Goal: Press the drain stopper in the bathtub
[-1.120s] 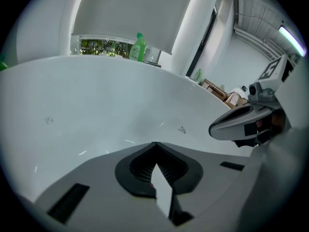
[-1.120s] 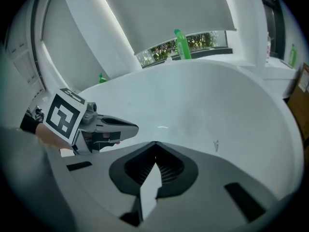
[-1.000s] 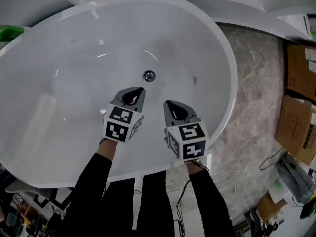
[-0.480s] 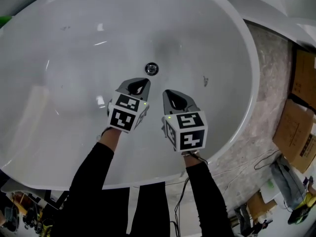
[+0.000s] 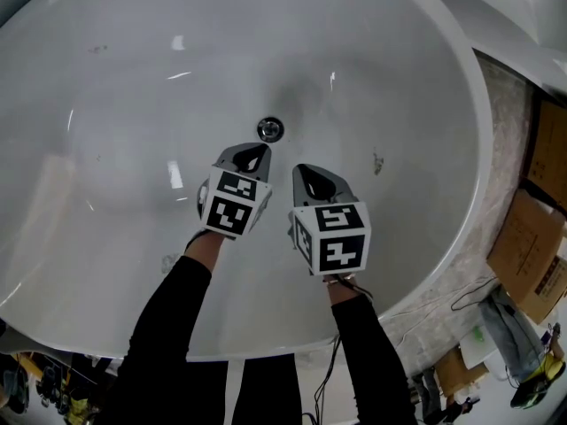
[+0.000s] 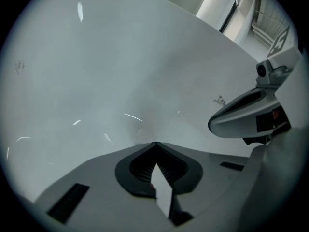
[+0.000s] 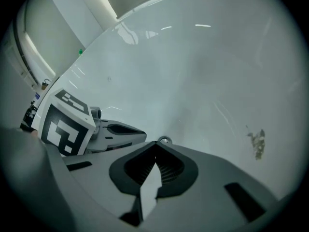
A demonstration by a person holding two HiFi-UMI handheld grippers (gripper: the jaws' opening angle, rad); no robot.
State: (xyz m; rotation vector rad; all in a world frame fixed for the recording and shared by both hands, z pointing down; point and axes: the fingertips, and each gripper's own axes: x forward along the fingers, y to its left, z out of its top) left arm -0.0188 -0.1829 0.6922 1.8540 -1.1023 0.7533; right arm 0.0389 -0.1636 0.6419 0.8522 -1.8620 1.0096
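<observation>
A slip off the small round chrome drain stopper at twelve o'clock is being risked by the pressed-together, empty grey left gripper and right gripper.

To the right of the right gripper, a mottled grey-brown stone floor runs along. Flattened brown cardboard boxes lie on it farther right, and thin dark cables trail nearer. Far ahead of the left gripper, a bright dark-framed opening breaks a pale wall.
</observation>
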